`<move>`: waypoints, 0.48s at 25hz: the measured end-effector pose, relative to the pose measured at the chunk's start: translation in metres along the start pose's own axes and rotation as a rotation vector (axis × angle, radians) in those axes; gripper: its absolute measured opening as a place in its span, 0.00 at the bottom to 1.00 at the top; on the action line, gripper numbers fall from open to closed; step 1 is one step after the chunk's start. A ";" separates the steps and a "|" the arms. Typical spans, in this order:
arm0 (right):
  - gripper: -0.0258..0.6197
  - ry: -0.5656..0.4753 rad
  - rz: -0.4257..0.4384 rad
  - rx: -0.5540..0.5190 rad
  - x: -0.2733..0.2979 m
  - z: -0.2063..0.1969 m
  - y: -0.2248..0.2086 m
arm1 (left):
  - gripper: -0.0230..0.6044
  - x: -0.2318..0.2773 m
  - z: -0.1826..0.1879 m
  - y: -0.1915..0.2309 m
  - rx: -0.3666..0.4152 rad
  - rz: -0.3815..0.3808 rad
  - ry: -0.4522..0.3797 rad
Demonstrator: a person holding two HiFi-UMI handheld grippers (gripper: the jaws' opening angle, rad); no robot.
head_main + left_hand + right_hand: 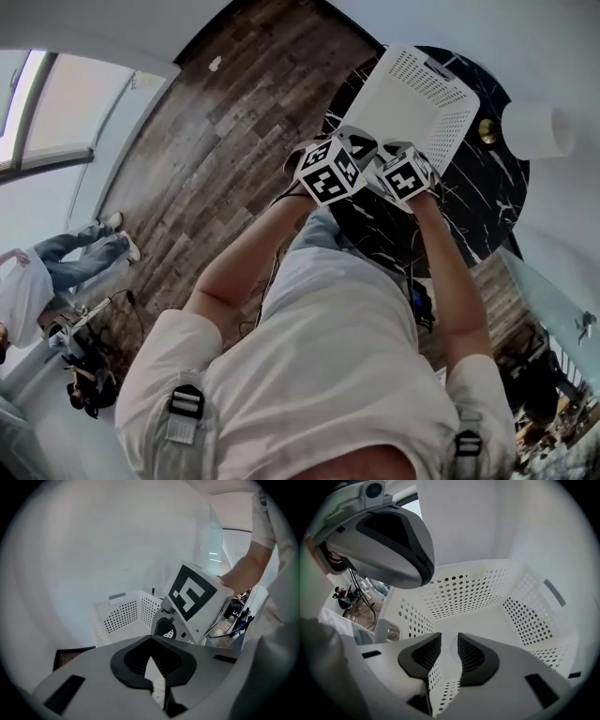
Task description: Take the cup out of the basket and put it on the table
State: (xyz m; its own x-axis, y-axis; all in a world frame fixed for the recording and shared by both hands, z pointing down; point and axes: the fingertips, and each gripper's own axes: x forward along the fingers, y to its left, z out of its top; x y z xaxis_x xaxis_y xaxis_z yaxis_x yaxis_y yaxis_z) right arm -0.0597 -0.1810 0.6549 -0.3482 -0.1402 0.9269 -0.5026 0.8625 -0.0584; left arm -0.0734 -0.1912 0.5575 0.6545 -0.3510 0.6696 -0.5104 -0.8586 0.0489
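A white perforated basket point(441, 117) stands on the round black marble table point(487, 211). Both marker cubes, left point(330, 171) and right point(405, 175), hover at its near rim. My right gripper point(449, 638) points down into the basket point(464, 590), its jaws open with nothing pressed between the pads. A faint white rounded shape point(453, 645) shows on the basket floor between them; I cannot tell whether it is the cup. My left gripper point(151, 639) is shut and empty just outside the basket point(119, 616), beside the right gripper's cube point(194, 599).
A white cup-like cylinder point(536, 129) sits at the table's far right edge, next to a small gold piece point(487, 131). Wooden floor point(216, 141) lies to the left. A person point(37, 272) and cables are at the far left.
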 end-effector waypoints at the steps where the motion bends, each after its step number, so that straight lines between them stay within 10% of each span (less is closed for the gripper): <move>1: 0.20 0.012 0.001 -0.002 0.004 -0.001 -0.002 | 0.04 0.002 -0.002 0.000 0.008 -0.005 0.012; 12: 0.20 0.151 0.022 -0.042 0.040 -0.023 -0.007 | 0.04 0.014 -0.011 0.002 0.089 -0.030 0.097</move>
State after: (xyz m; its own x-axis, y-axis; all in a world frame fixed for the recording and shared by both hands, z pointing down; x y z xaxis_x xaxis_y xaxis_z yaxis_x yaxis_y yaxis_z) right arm -0.0520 -0.1816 0.7004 -0.2343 -0.0495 0.9709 -0.4620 0.8844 -0.0664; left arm -0.0713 -0.1942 0.5751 0.6095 -0.2904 0.7377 -0.4373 -0.8993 0.0073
